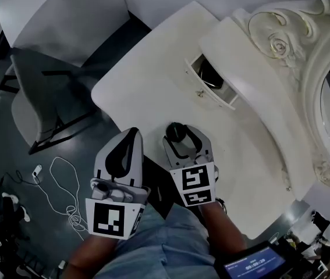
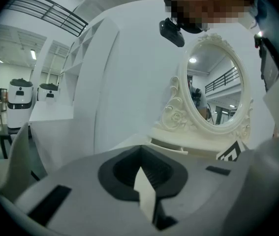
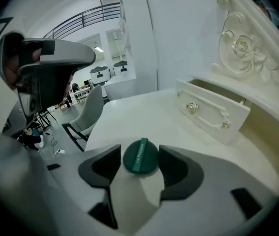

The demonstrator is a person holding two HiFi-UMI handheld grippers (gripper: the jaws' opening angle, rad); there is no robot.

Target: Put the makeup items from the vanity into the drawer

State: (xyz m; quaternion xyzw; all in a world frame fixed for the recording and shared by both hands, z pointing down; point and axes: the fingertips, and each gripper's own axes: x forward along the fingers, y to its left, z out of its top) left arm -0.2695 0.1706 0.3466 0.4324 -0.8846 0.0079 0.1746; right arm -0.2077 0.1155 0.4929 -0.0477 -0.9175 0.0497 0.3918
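Dark green round makeup compact point(image 3: 140, 156) remaining on white vanity tabletop point(image 1: 147, 92), between open right gripper point(image 1: 185, 137) jaws; left gripper point(image 1: 131, 137) closed, empty; white drawer point(image 3: 213, 112) open.

Right gripper point(image 1: 183, 137) over white vanity top point(image 1: 147, 80), dark round makeup compact point(image 1: 177, 131) between its parted jaws, open white drawer point(image 1: 208, 89) ahead-right, left gripper point(image 1: 134, 132) closed alongside.
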